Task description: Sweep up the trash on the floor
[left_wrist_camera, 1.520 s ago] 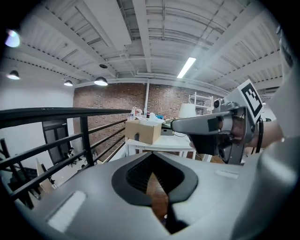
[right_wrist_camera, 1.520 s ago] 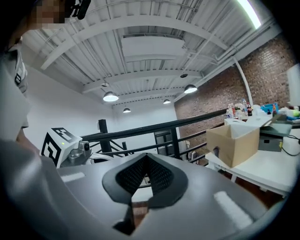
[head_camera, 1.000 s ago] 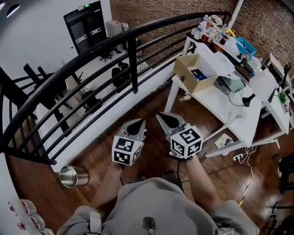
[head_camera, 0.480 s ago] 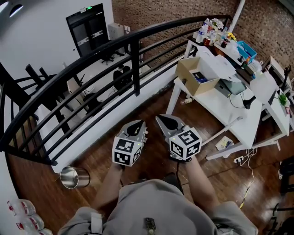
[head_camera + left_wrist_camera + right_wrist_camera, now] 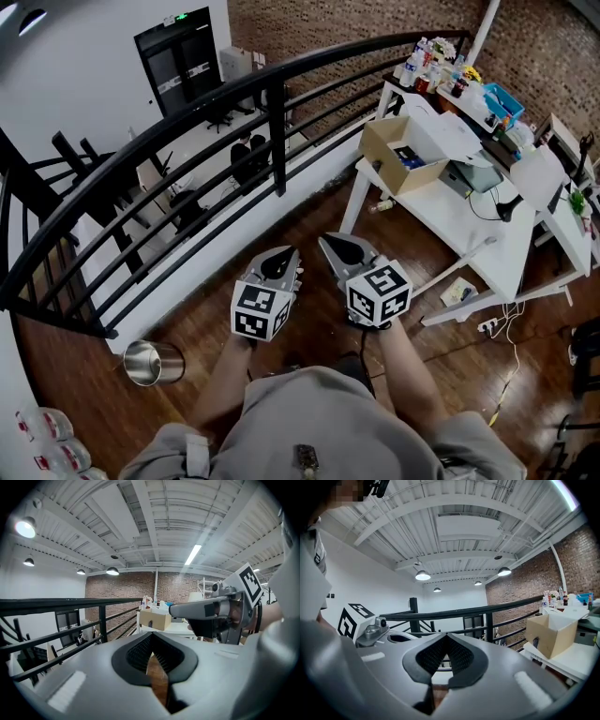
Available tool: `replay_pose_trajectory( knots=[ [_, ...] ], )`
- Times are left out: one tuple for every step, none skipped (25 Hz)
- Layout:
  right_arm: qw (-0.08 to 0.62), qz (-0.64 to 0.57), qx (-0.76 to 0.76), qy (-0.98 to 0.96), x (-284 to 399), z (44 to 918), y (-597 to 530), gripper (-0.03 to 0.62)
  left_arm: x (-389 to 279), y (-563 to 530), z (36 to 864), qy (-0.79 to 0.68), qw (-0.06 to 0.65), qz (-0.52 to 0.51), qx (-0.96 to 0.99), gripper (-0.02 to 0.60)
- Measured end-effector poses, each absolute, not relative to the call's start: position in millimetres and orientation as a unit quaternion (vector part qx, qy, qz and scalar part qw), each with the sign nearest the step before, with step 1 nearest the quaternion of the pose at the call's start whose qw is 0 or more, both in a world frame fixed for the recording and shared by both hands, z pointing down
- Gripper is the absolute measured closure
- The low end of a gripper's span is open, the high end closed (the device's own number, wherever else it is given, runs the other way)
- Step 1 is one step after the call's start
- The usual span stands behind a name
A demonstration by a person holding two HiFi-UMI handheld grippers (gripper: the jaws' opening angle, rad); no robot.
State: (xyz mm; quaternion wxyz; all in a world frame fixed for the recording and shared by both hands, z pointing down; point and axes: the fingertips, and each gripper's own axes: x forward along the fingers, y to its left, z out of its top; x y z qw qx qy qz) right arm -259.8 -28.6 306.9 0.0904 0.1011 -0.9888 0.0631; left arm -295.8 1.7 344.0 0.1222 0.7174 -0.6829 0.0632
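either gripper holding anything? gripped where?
Nothing is held. The left gripper and right gripper are both shut, with nothing between their jaws.

Surfaces as I read them from here: floor [image 5: 309,225] is dark wood planks, glossy, catching the light. Railing [image 5: 274,122] is matt black metal. Cup [image 5: 150,362] below it is polished steel, mirror-bright. Worktop [image 5: 469,230] is smooth white, satin finish. Box [image 5: 380,150] is plain brown cardboard, matt. Back wall [image 5: 356,19] is rough brick. Left tongs [image 5: 278,255] and right tongs [image 5: 336,246] have matt grey plastic shells and black, finely ribbed pads [image 5: 138,651]. The person's top [image 5: 319,412] is grey cloth
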Motion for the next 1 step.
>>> replay_pose_trajectory(
  knots=[
    [0.091,0.063,0.101,-0.989,-260.7,307.0,-28.5,0.594,-295.9,2.0,343.5,-0.683,0.122,0.062,0.718,0.574]
  ],
)
